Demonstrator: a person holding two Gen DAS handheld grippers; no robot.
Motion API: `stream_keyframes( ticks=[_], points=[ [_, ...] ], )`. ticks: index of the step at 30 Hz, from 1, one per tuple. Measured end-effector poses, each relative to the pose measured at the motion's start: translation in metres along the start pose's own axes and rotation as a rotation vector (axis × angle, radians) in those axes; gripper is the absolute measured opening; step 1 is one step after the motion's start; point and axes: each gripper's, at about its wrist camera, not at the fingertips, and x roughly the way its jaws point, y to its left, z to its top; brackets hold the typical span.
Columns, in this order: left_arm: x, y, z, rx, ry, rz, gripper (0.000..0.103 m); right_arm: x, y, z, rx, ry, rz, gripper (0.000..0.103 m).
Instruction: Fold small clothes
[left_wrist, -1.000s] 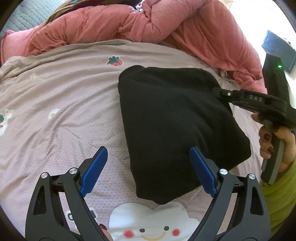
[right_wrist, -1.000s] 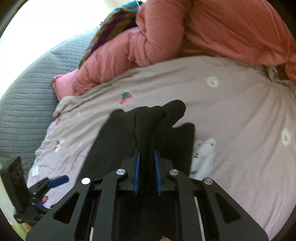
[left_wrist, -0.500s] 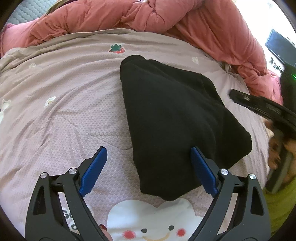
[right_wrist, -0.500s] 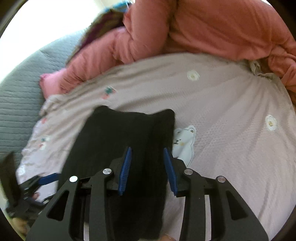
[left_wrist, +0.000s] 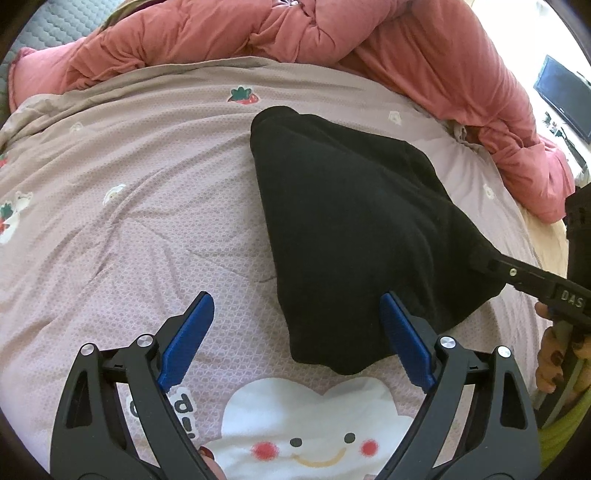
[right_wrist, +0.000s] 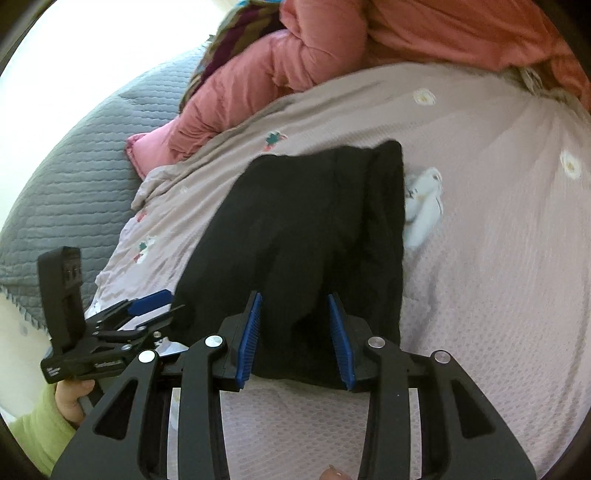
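Note:
A folded black garment (left_wrist: 354, 229) lies on the pink patterned bedsheet (left_wrist: 129, 206). It also shows in the right wrist view (right_wrist: 310, 229). My left gripper (left_wrist: 295, 332) is open and empty, its right finger over the garment's near edge and its left finger over the sheet. My right gripper (right_wrist: 295, 325) is open with the garment's near edge lying between its blue pads (right_wrist: 251, 328), not clamped. The right gripper shows in the left wrist view (left_wrist: 517, 273) at the garment's right side. The left gripper shows in the right wrist view (right_wrist: 147, 302) at the left.
A bunched salmon-pink duvet (left_wrist: 332, 33) lies along the far side of the bed. A grey quilted cover (right_wrist: 74, 155) lies to the left of the sheet. A cloud-face print (left_wrist: 314, 432) is on the sheet close to me. A dark screen (left_wrist: 561, 96) stands at far right.
My right gripper has opened and let go of the black garment, which now lies flat. It has drawn back to the garment's edge. My left gripper stays open.

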Motion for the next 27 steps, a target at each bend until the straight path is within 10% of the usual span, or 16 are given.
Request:
stream_keyframes(
  ticks=[7,27],
  points=[
    [-0.002,-0.003,-0.001,0.008,-0.004,-0.008,0.079,-0.005,0.004,-0.006,-0.060,0.020,-0.021,0.016],
    [0.008,0.004,-0.009,-0.013,0.028,-0.044,0.078,0.002,0.014,-0.031,-0.133,-0.004,-0.193,0.031]
  ],
)
